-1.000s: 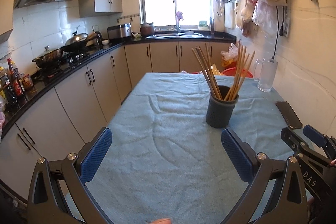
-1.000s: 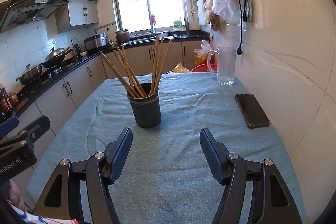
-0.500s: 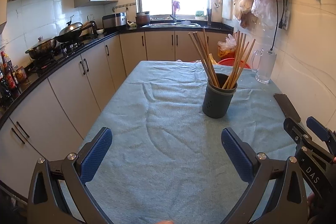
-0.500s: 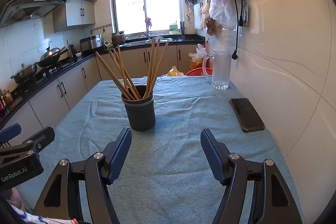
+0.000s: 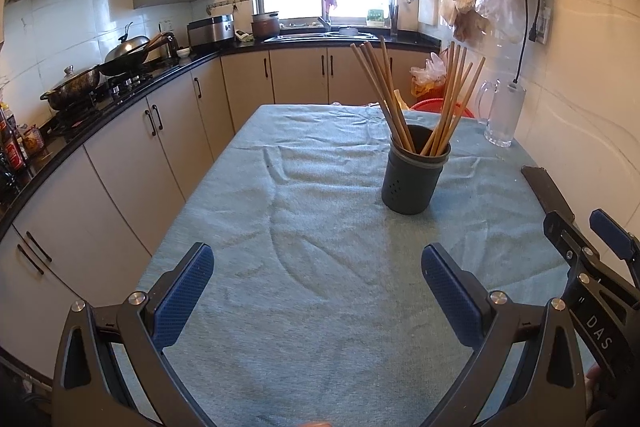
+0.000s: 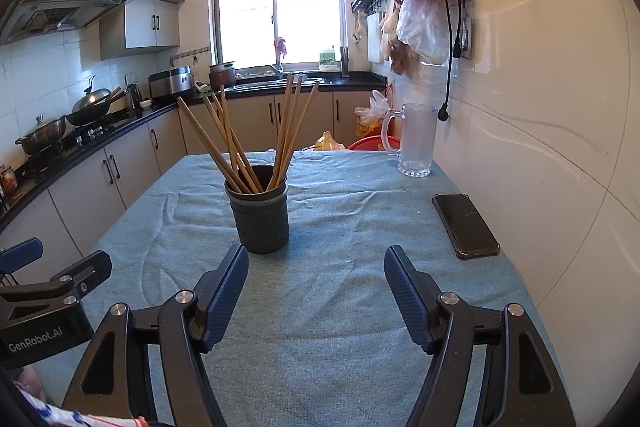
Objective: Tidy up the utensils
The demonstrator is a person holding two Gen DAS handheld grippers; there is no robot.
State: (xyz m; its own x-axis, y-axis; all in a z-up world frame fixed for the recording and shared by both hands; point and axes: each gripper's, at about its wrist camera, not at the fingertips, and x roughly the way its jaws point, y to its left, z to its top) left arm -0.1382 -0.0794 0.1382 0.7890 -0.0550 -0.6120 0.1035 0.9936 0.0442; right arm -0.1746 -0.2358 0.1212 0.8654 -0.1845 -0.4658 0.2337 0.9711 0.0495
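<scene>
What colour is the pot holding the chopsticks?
The pot is dark grey, clearest in the right wrist view.

Rumpled matt terry cloth (image 6: 360, 307) covers the worktop, bearing wooden chopsticks (image 6: 236, 143) in a matt dark plastic holder (image 6: 262, 223) and a glossy phone (image 6: 466, 225).

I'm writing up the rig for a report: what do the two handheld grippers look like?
Both are black, angular frames with silver bolts and blue ribbed pads. The left gripper carries white "GenRobot.AI" lettering on its side; the right gripper shows white "DAS". No cables show. A patterned white, blue and red sleeve shows by the left one.
</scene>
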